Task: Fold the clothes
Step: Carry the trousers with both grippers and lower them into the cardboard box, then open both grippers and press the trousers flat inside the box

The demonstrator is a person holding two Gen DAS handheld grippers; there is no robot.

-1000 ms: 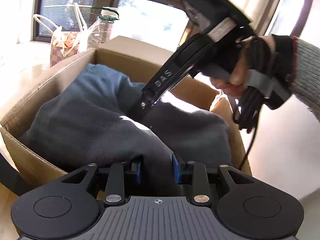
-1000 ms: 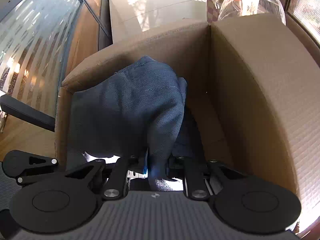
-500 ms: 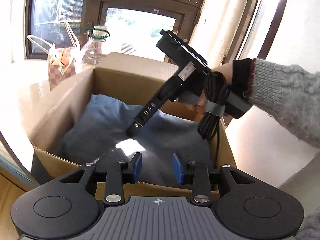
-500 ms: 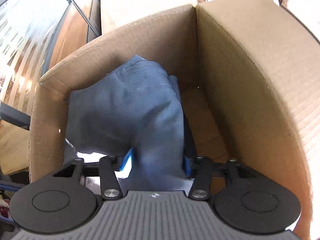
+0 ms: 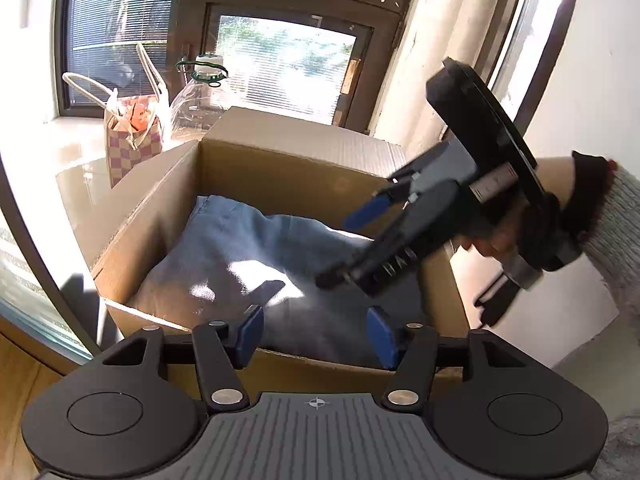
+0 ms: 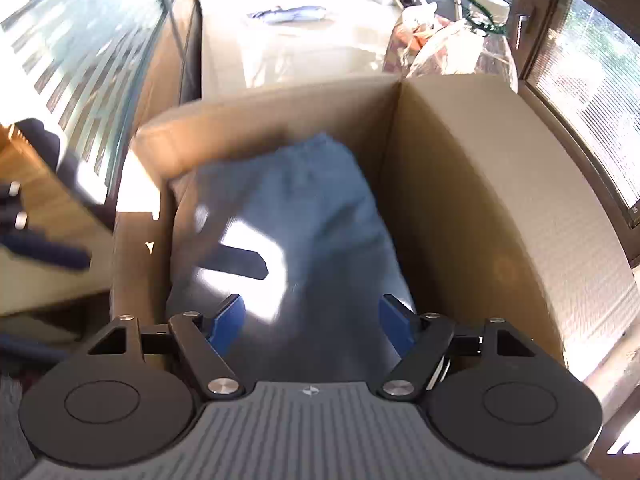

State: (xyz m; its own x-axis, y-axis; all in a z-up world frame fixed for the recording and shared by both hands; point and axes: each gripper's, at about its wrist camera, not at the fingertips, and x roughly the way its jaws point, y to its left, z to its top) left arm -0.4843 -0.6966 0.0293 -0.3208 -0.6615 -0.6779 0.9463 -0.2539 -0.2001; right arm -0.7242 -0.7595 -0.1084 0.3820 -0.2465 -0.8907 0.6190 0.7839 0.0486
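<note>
Garment (image 5: 256, 256) lies folded inside box (image 5: 280, 176); left hand-held gripper (image 5: 316, 334) and right hand-held gripper (image 6: 310, 320) above it, jaws opening, nothing clamped

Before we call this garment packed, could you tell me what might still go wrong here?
The blue denim garment lies humped in the cardboard box, so its fold may slump. The right gripper, jaws opening with nothing between them, hangs just above the cloth and could snag it. The left gripper, also opening, hovers near the box's front rim.
</note>
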